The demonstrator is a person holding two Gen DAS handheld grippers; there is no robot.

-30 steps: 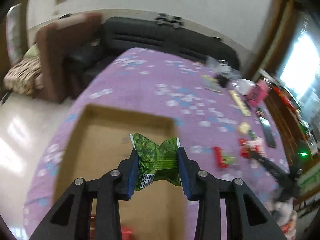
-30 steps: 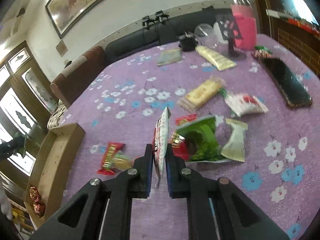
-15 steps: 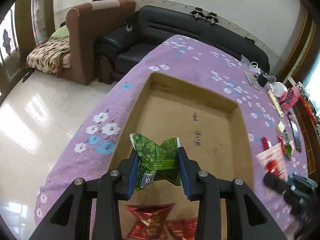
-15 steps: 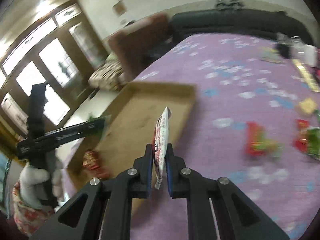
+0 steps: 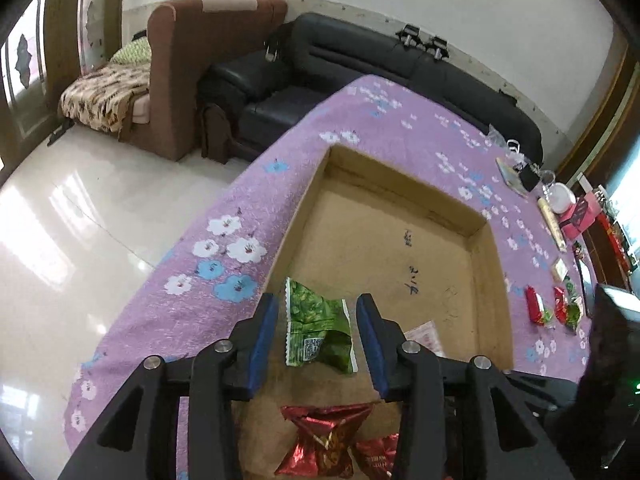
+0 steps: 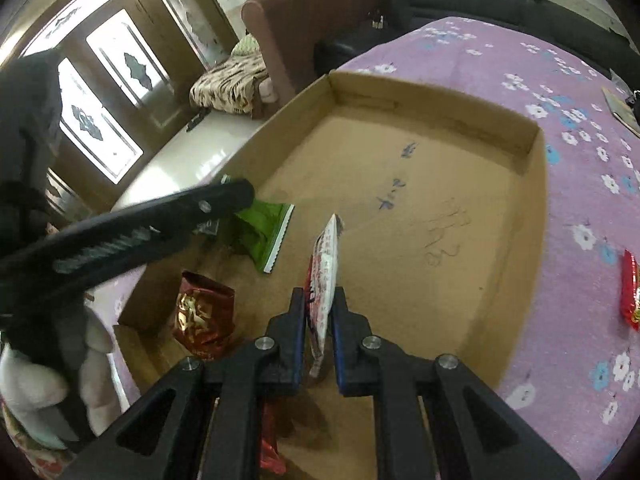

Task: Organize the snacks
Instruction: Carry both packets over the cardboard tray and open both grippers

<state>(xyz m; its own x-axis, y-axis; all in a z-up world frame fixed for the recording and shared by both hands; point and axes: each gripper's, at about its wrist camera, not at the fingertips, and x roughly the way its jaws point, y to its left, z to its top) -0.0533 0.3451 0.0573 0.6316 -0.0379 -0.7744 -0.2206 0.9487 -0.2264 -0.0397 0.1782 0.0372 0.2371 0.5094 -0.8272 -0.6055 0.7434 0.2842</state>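
An open cardboard box (image 5: 400, 240) lies on the purple flowered tablecloth. My left gripper (image 5: 318, 308) hangs over the box's near left part, and its jaws are opening. A green snack packet (image 5: 318, 332) sits between them with a gap at each pad. In the right wrist view the same packet (image 6: 262, 232) shows below the left gripper (image 6: 240, 200). My right gripper (image 6: 320, 300) is shut on a white and red packet (image 6: 324, 264), held edge-up over the box floor (image 6: 440, 200). Red foil packets (image 5: 324, 440) lie in the near corner.
More snacks (image 5: 536, 308) lie on the cloth to the right of the box, with a red packet (image 6: 632, 296) nearest. The table edge (image 5: 224, 216) drops to a tiled floor on the left. A black sofa (image 5: 400, 68) and a brown armchair (image 5: 188, 60) stand beyond. A gloved hand (image 6: 32, 384) holds the left gripper.
The left jaws have spread off the green packet. My right gripper has swung from the scattered snacks to over the box, still carrying the white and red packet.
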